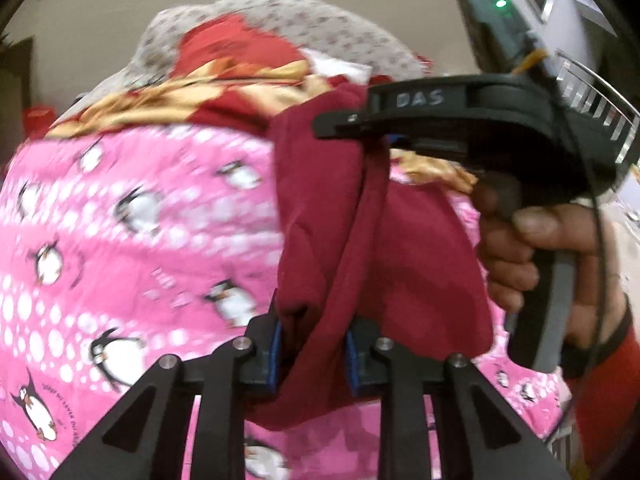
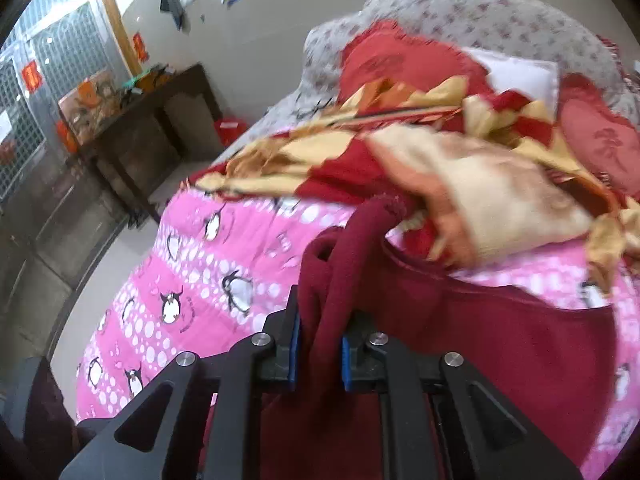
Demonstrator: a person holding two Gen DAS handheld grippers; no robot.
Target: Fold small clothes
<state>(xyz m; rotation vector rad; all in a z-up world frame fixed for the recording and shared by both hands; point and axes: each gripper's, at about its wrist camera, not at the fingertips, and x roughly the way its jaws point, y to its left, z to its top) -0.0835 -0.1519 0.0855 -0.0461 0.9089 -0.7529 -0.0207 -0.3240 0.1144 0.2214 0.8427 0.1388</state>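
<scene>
A dark maroon garment (image 1: 384,248) hangs in the air over a pink penguin-print bedspread (image 1: 132,232). My left gripper (image 1: 312,356) is shut on a bunched fold of it. My right gripper (image 2: 318,354) is shut on another part of the same garment (image 2: 480,332), which spreads to the right over the bedspread (image 2: 224,256). In the left wrist view the right gripper (image 1: 360,128) shows from the side, held in a hand, pinching the garment's upper edge.
A red and gold blanket (image 2: 400,152) and a cream cloth (image 2: 500,196) lie bunched at the bed's far side, with red pillows (image 2: 600,140) against a grey floral headboard (image 2: 500,16). A dark wooden table (image 2: 152,116) stands left of the bed.
</scene>
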